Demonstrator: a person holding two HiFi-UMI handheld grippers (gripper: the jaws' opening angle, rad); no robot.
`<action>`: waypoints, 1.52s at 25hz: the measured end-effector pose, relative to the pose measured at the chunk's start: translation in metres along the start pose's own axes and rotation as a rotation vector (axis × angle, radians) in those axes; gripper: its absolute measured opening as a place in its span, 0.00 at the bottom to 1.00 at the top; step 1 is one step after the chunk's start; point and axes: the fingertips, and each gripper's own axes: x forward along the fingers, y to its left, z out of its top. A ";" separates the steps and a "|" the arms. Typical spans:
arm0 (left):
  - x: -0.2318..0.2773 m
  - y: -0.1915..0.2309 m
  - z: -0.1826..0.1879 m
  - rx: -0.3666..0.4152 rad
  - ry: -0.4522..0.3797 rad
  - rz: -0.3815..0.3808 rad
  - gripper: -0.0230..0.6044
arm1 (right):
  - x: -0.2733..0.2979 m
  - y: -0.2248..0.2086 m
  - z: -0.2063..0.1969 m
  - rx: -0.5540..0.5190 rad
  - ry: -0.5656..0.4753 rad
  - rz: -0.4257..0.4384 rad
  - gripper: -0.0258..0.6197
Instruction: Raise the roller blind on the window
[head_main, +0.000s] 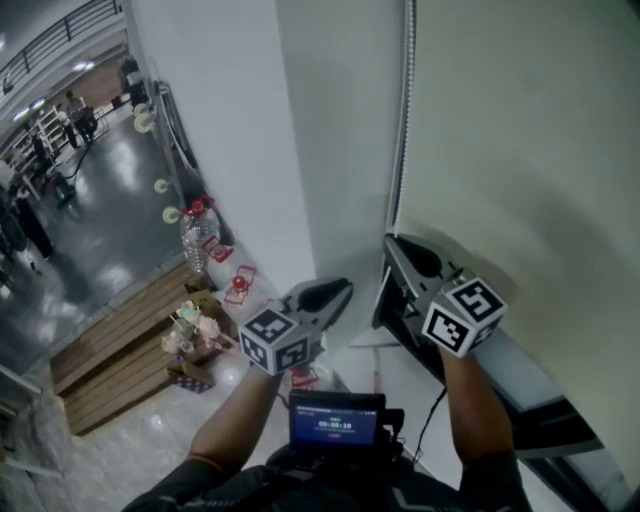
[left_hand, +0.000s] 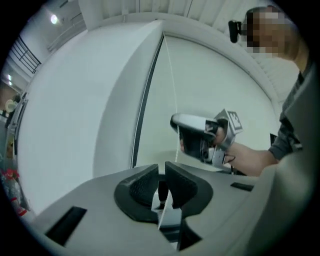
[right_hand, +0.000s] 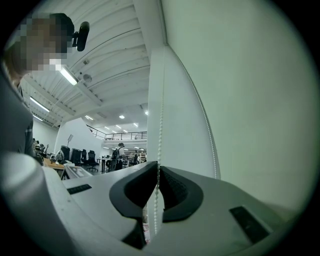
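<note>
The pale roller blind (head_main: 520, 150) hangs down over the window on the right. Its white bead chain (head_main: 405, 100) runs down the blind's left edge. My right gripper (head_main: 402, 252) is at that chain and is shut on it; in the right gripper view the chain (right_hand: 160, 125) drops straight into the closed jaws (right_hand: 157, 172), with the second strand (right_hand: 207, 135) free beside it. My left gripper (head_main: 330, 295) is lower and to the left. Its jaws (left_hand: 161, 172) stand slightly apart, and the thin chain (left_hand: 172, 90) passes through the gap without being pinched.
A white pillar (head_main: 230, 130) stands left of the blind. Below it are water bottles (head_main: 198, 235), small clutter and wooden steps (head_main: 120, 350). A device with a lit screen (head_main: 336, 418) hangs at my chest. The dark sill (head_main: 540, 400) runs under the blind.
</note>
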 end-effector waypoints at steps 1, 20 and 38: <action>-0.001 -0.003 0.018 0.007 -0.028 -0.010 0.11 | -0.001 0.001 0.000 0.000 0.001 0.003 0.06; 0.065 -0.041 0.174 0.122 -0.174 -0.220 0.04 | 0.001 0.002 -0.008 0.011 -0.002 -0.006 0.06; 0.070 -0.036 0.094 0.108 -0.026 -0.172 0.04 | -0.010 -0.006 -0.085 0.142 0.125 -0.034 0.06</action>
